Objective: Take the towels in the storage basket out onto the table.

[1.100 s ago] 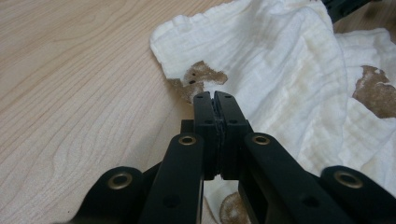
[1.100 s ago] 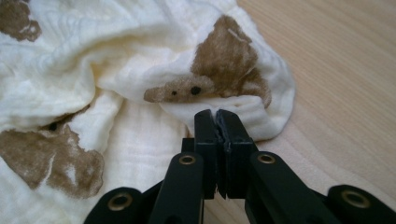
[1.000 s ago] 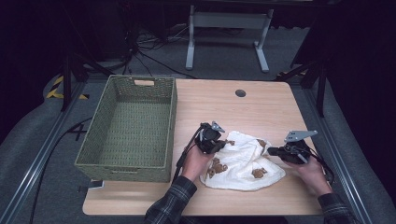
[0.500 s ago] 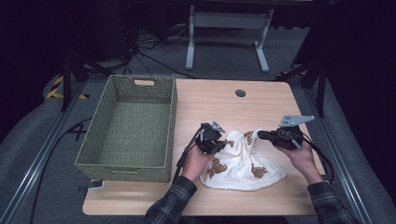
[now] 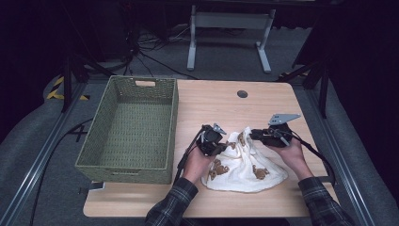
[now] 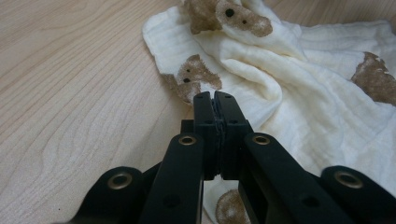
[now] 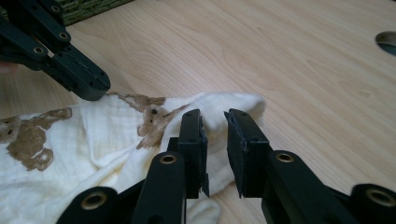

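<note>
A cream cloth (image 5: 244,165) printed with brown bears lies bunched on the near right of the wooden table (image 5: 221,103). My left gripper (image 5: 224,145) is at the cloth's left edge. In the left gripper view its jaws (image 6: 215,99) are pressed together on the cloth's hem (image 6: 187,79) beside a bear print. My right gripper (image 5: 253,135) reaches in from the right at the cloth's raised far fold. Its jaws (image 7: 214,122) stand a little apart, with that fold (image 7: 219,105) in the gap between them. The left gripper (image 7: 88,84) also appears at the upper left of the right gripper view.
A green woven basket (image 5: 122,165) with nothing in it stands on the left half of the table. A round cable hole (image 5: 242,93) sits near the far edge. Bare wood lies beyond the cloth. Both forearms come in from the bottom edge.
My right gripper has moved left from the cloth's right edge to its far middle fold. The cloth has bunched up higher there. The left gripper has stayed in place.
</note>
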### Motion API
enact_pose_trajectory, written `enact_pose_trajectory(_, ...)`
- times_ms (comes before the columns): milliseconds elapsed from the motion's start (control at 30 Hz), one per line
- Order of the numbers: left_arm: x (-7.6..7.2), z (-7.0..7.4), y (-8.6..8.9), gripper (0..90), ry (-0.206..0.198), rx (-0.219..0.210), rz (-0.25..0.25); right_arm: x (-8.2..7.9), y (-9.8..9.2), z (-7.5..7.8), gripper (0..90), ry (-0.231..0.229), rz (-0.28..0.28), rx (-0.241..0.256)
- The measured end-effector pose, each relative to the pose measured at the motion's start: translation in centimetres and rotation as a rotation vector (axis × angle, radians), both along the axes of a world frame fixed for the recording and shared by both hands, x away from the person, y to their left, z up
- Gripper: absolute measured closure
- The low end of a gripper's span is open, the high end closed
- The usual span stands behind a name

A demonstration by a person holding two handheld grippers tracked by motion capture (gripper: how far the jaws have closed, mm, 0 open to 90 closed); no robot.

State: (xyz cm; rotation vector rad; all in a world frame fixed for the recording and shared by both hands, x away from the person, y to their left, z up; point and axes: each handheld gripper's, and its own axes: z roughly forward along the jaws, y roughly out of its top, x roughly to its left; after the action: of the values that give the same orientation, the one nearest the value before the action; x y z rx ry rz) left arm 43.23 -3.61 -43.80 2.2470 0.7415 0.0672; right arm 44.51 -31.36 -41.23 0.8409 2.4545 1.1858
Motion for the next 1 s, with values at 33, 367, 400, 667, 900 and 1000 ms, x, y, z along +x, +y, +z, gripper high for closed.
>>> enact_pose_trajectory(33, 0.0, 0.0, 0.0, 88.8, -0.004, -0.003, -0.001, -0.1, -0.4, 0.1, 75.8, -0.007, -0.008, 0.009)
enact_pose_trajectory(367, 0.0, -0.1, -0.1, 88.7, 0.003, 0.007, -0.002, 1.0, -1.4, -2.4, 74.6, 0.076, -0.043, 0.027)
enact_pose_trajectory(400, 0.0, -0.1, -0.1, 88.8, 0.002, 0.005, -0.002, 1.1, -1.1, -2.7, 73.8, 0.083, -0.036, 0.029)
enact_pose_trajectory(667, 0.0, -0.3, -0.1, 88.8, 0.008, 0.009, 0.003, 1.4, -0.3, -4.3, 82.9, 0.136, -0.02, -0.002)
enact_pose_trajectory(900, -0.2, 0.1, 0.1, 88.8, -0.012, 0.011, 0.033, 1.1, -0.9, -3.3, 87.6, 0.112, -0.037, -0.009)
enact_pose_trajectory(1000, -0.3, 0.3, 0.5, 88.8, -0.013, 0.015, 0.064, 1.0, -1.7, -2.3, 87.6, 0.082, -0.053, -0.012)
